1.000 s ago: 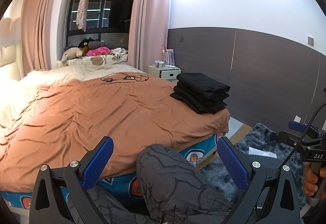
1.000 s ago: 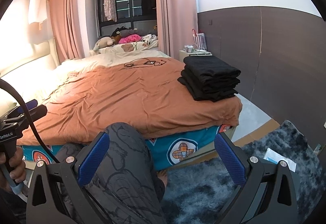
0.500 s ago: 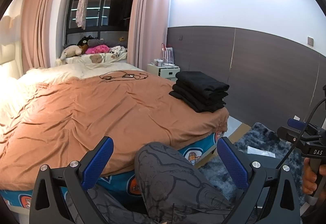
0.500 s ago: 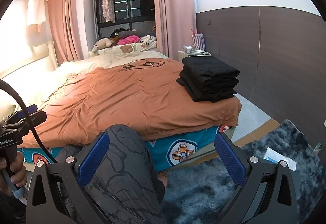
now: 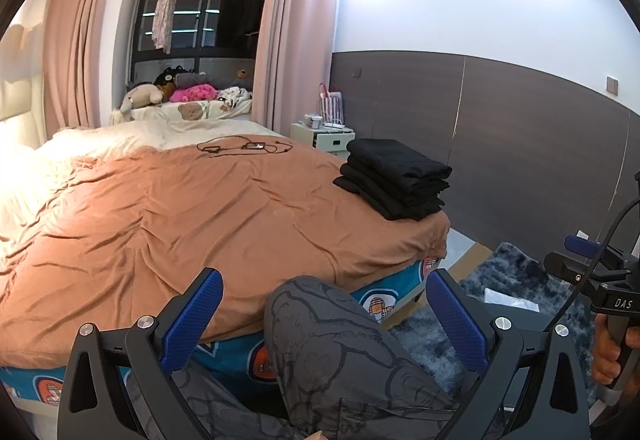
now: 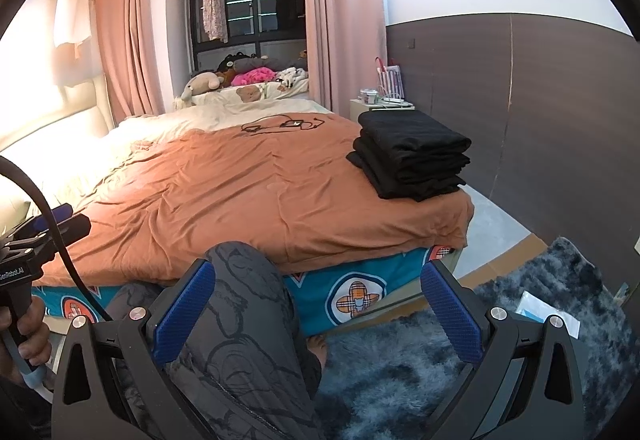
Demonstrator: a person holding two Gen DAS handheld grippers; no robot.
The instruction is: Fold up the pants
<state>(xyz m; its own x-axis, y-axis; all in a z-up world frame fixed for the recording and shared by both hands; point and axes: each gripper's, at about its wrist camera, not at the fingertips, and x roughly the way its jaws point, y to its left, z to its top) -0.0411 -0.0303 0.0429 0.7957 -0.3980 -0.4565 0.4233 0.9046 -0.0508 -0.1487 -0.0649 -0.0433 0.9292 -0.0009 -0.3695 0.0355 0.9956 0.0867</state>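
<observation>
A stack of folded black pants (image 5: 396, 178) (image 6: 412, 154) rests on the near right corner of the bed, on an orange-brown bedspread (image 5: 180, 216) (image 6: 240, 192). My left gripper (image 5: 324, 316) is open and holds nothing; it hovers low in front of the bed, above a person's knee in grey patterned trousers (image 5: 332, 344). My right gripper (image 6: 318, 314) is open too, with nothing between its fingers, above the same leg (image 6: 244, 320). Each gripper shows at the edge of the other's view, held by a hand.
A tangle of black cables (image 5: 244, 147) lies at the far side of the bedspread. Soft toys (image 5: 176, 92) sit by the window. A white nightstand (image 5: 324, 136) stands beside the bed. A shaggy blue-grey rug (image 6: 440, 360) with a paper (image 6: 548, 316) covers the floor.
Both views have shifted slightly; the bed sits a little lower and nearer in frame. Both grippers stay open and the black stack has not moved.
</observation>
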